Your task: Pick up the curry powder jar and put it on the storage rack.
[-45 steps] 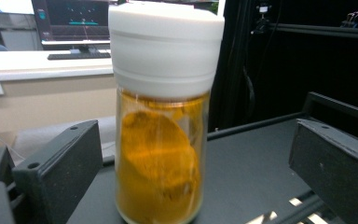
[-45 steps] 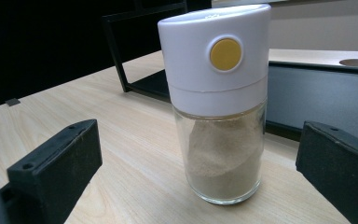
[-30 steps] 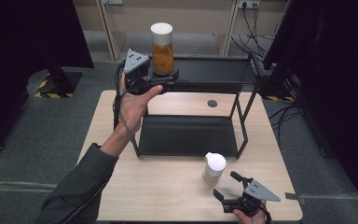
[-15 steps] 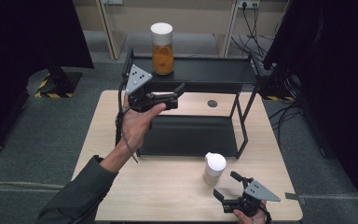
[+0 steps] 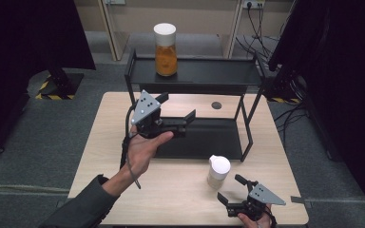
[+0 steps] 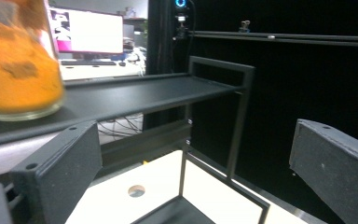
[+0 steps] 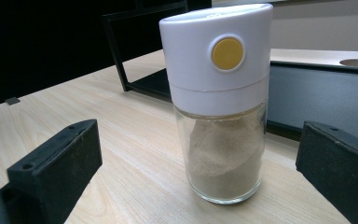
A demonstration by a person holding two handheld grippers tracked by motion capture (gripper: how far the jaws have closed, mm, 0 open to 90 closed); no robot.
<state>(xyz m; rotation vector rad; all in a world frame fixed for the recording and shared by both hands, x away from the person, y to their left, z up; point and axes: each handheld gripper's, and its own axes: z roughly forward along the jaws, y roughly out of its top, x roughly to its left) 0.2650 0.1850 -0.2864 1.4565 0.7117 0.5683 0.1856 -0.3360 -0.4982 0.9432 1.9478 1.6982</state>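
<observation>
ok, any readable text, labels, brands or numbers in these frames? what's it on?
No readable text anywhere.
Spice jar with pale powder: white cap, plain yellow dot, no lettering.
Jar of orange powder on the rack's top shelf: no label seen.
Monitor behind the rack: lit screen, content too blurred to read.
Left gripper and right gripper: no markings visible.

Shaker (image 7: 219,102) stands unobstructed between spread jaws; black rack (image 5: 247,128) close behind it.
</observation>
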